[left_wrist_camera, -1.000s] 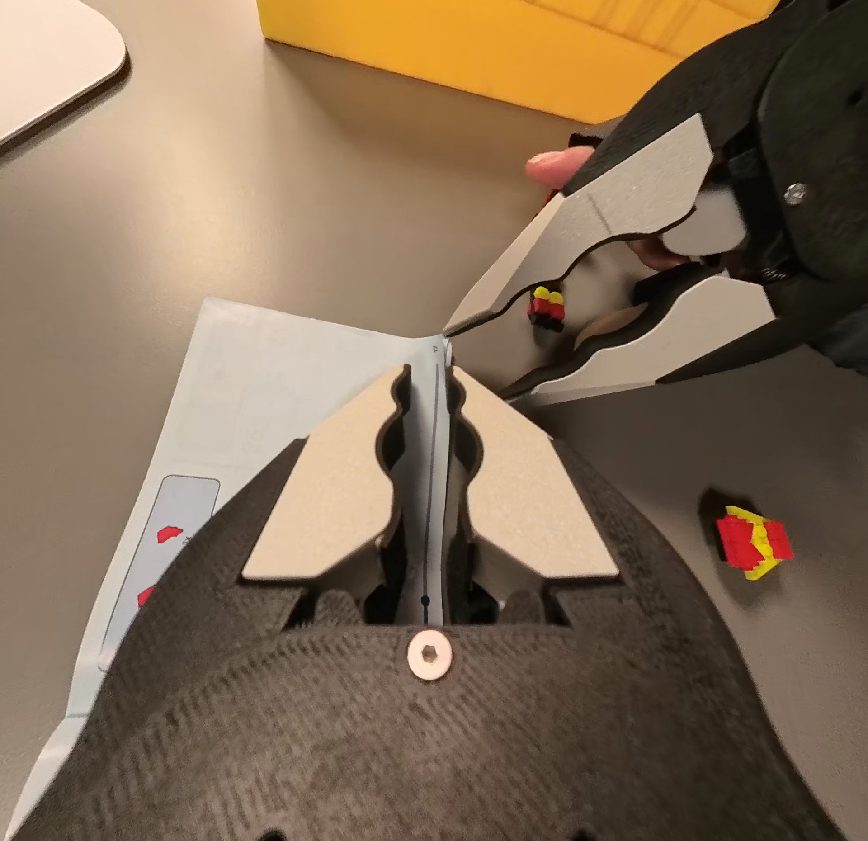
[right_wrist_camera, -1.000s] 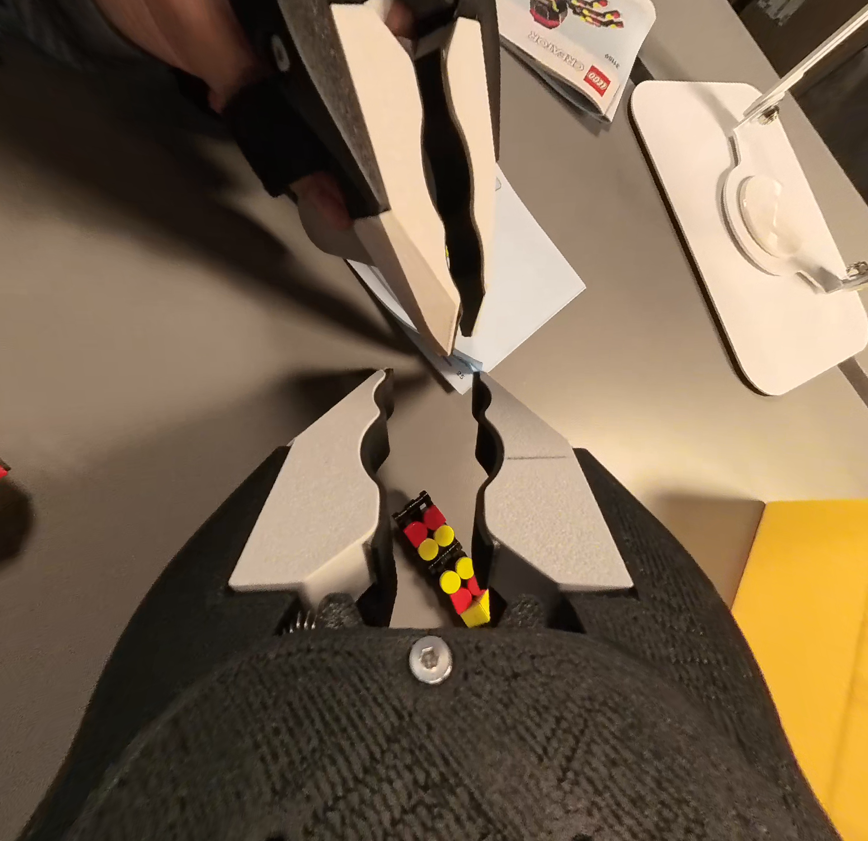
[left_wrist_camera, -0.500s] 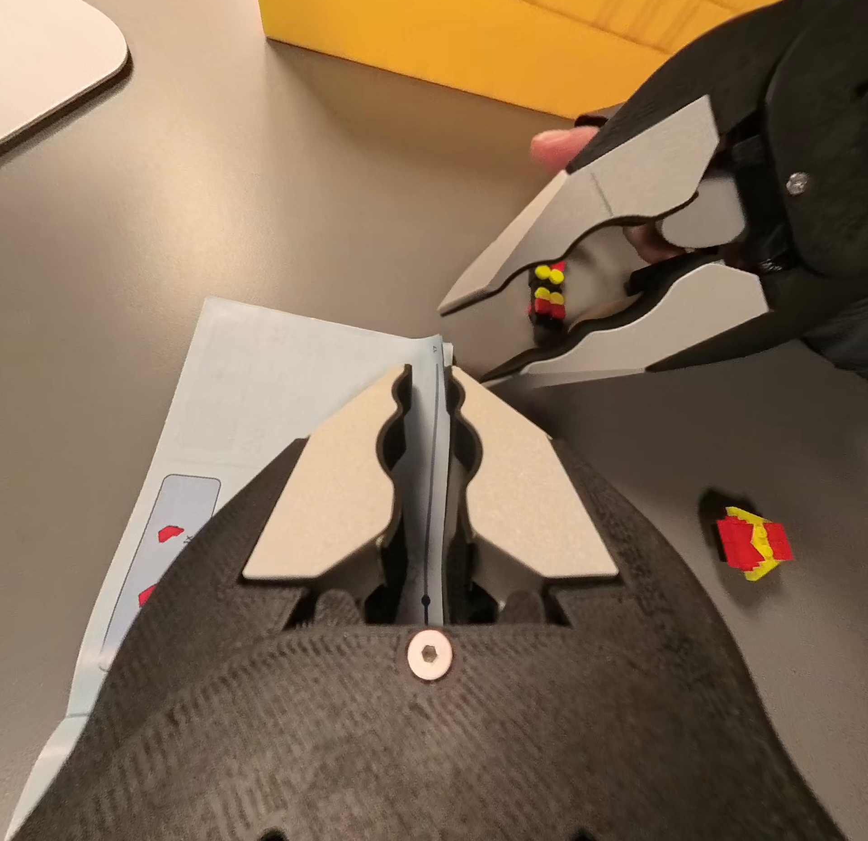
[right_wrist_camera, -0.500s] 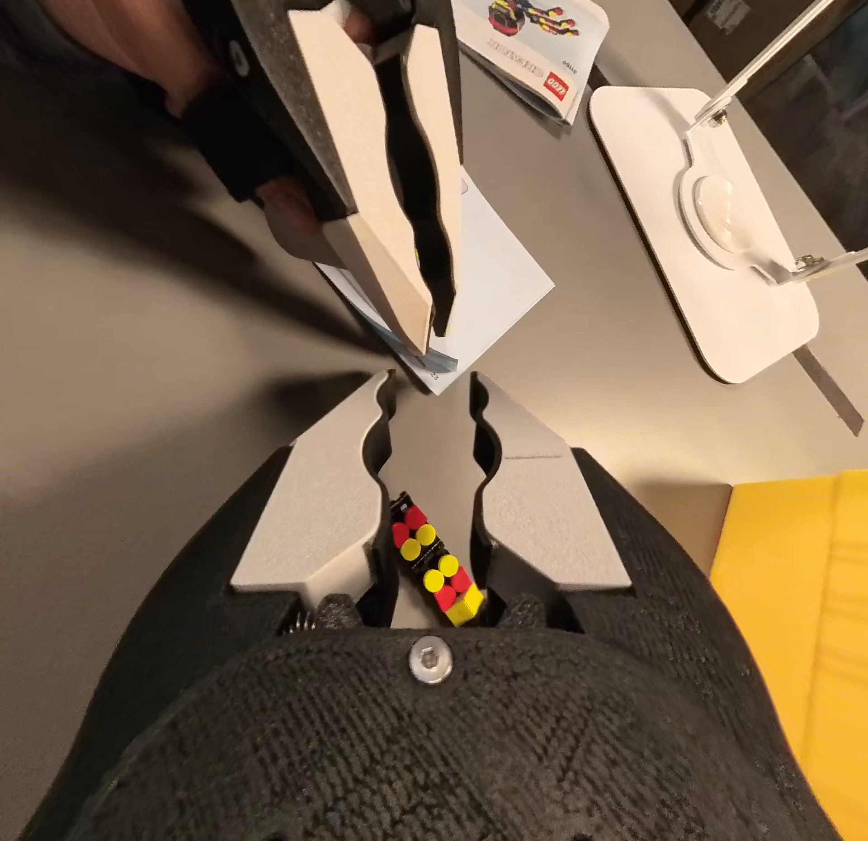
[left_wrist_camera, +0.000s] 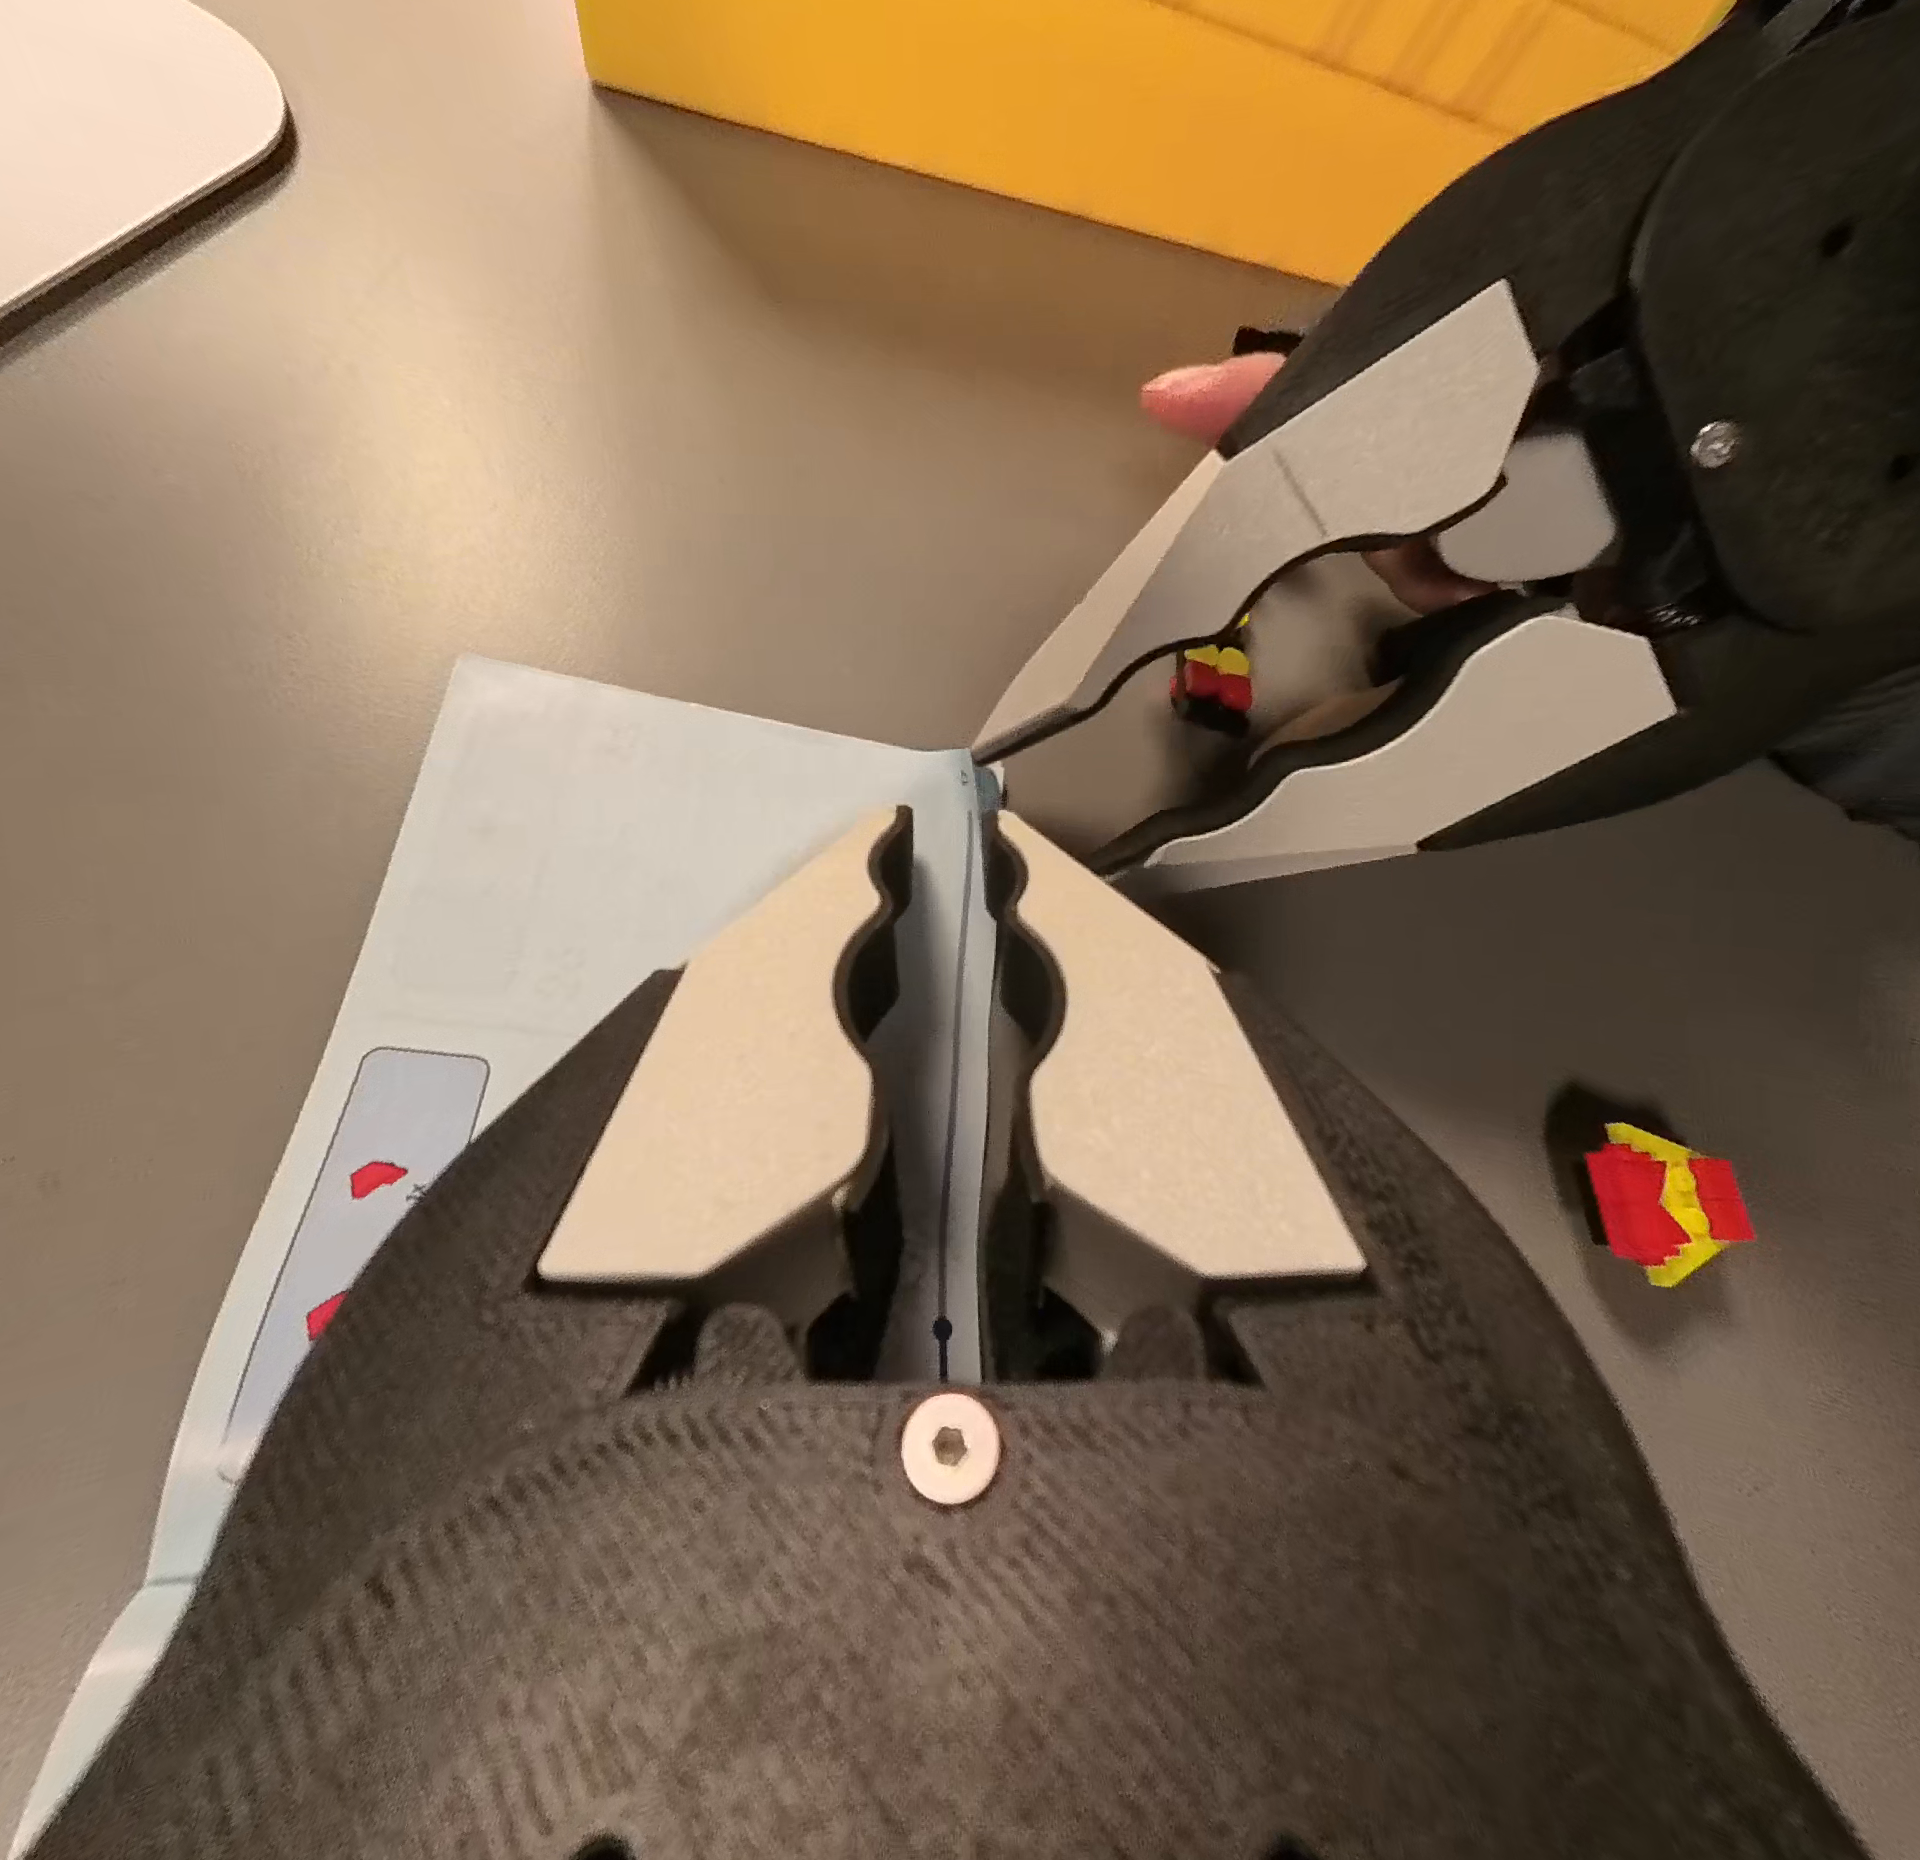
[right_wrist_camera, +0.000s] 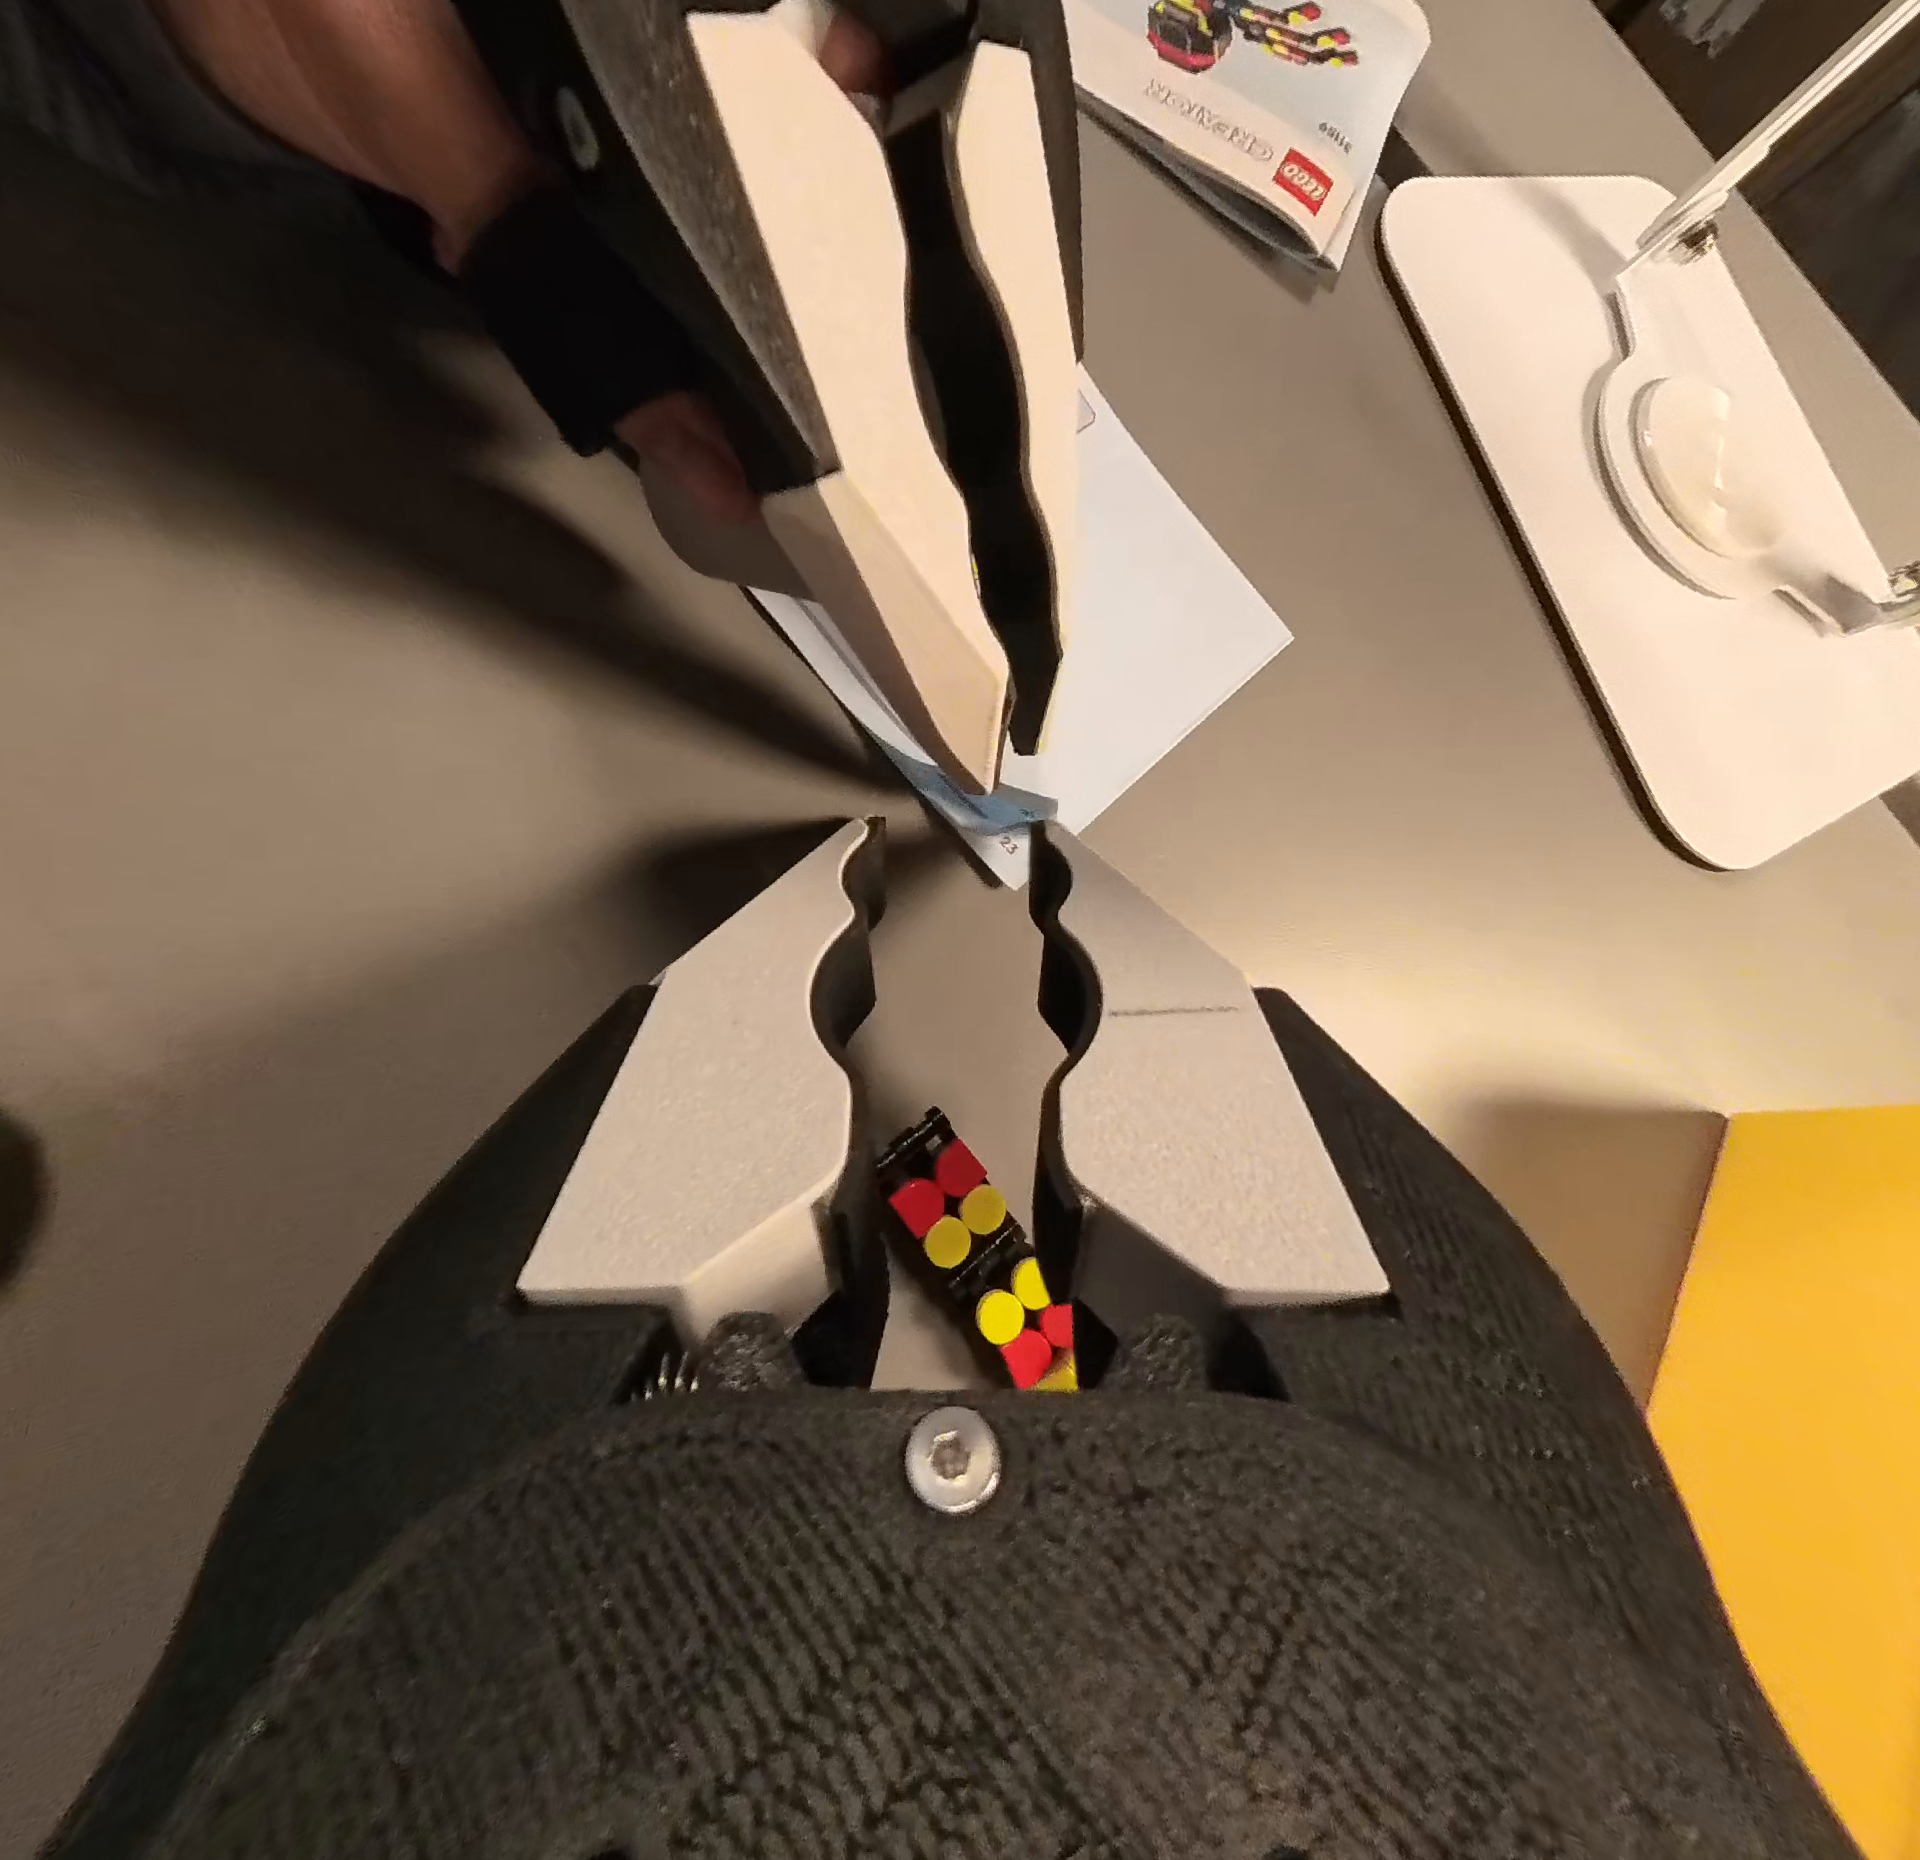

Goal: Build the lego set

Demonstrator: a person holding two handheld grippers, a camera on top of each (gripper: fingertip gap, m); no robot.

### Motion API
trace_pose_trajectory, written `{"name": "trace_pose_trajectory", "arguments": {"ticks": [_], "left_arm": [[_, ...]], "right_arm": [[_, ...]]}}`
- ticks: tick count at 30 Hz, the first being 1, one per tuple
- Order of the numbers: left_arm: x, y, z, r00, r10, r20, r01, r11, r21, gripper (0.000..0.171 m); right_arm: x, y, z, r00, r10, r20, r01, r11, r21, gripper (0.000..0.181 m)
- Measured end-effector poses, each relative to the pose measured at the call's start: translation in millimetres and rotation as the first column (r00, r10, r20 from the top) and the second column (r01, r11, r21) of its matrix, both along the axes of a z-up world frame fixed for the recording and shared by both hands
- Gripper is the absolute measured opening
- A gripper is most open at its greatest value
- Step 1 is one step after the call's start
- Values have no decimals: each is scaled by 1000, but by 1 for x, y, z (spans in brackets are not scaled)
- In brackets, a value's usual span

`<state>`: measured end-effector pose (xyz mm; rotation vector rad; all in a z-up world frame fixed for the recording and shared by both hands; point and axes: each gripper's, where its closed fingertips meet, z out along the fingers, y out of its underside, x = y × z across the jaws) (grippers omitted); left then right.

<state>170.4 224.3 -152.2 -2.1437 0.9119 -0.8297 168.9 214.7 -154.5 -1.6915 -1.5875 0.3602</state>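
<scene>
My left gripper [left_wrist_camera: 954,818] is shut on a pale blue page of the instruction booklet [left_wrist_camera: 623,823], which runs upright between its fingers. In the right wrist view the left gripper [right_wrist_camera: 997,761] pinches that page's corner above the booklet [right_wrist_camera: 1143,615]. My right gripper [right_wrist_camera: 956,844] is closed partway on a black strip with red and yellow studs [right_wrist_camera: 977,1260], wedged slantwise deep between its fingers. In the left wrist view the right gripper [left_wrist_camera: 1049,813] has its tips down at the page corner, and the strip [left_wrist_camera: 1210,683] shows in its gap. A red and yellow brick assembly [left_wrist_camera: 1662,1213] lies on the table to the right.
A yellow box [left_wrist_camera: 1143,65] stands at the far edge and also shows in the right wrist view [right_wrist_camera: 1818,1498]. A white lamp base [right_wrist_camera: 1662,522] and a second booklet [right_wrist_camera: 1247,96] lie beyond the page. A hand [right_wrist_camera: 343,96] holds the left gripper. The tips of both grippers are at nearly the same place.
The right gripper rose a little with the strip, then came back down to the page corner. The left gripper stays shut on the page and has hardly moved.
</scene>
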Motion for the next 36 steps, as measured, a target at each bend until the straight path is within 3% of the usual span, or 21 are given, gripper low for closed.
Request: {"name": "trace_pose_trajectory", "arguments": {"ticks": [15, 23, 30, 36], "left_arm": [[4, -6, -3, 999, -47, -15, 47, 999, -9, 0], [6, -10, -2, 997, -74, -9, 74, 997, -4, 0], [3, -9, 21, 980, -58, 190, 65, 997, -32, 0], [-4, -11, 46, 914, -71, 400, 96, 994, -44, 0]], "right_arm": [[1, -1, 0, 1000, 10, 6, -10, 1000, 19, 23], [7, 2, 9, 1000, 1, -2, -1, 987, 161, 24], [5, -10, 6, 998, 39, -48, -35, 997, 75, 26], [-15, -20, 16, 988, 23, -156, -25, 1000, -16, 26]]}}
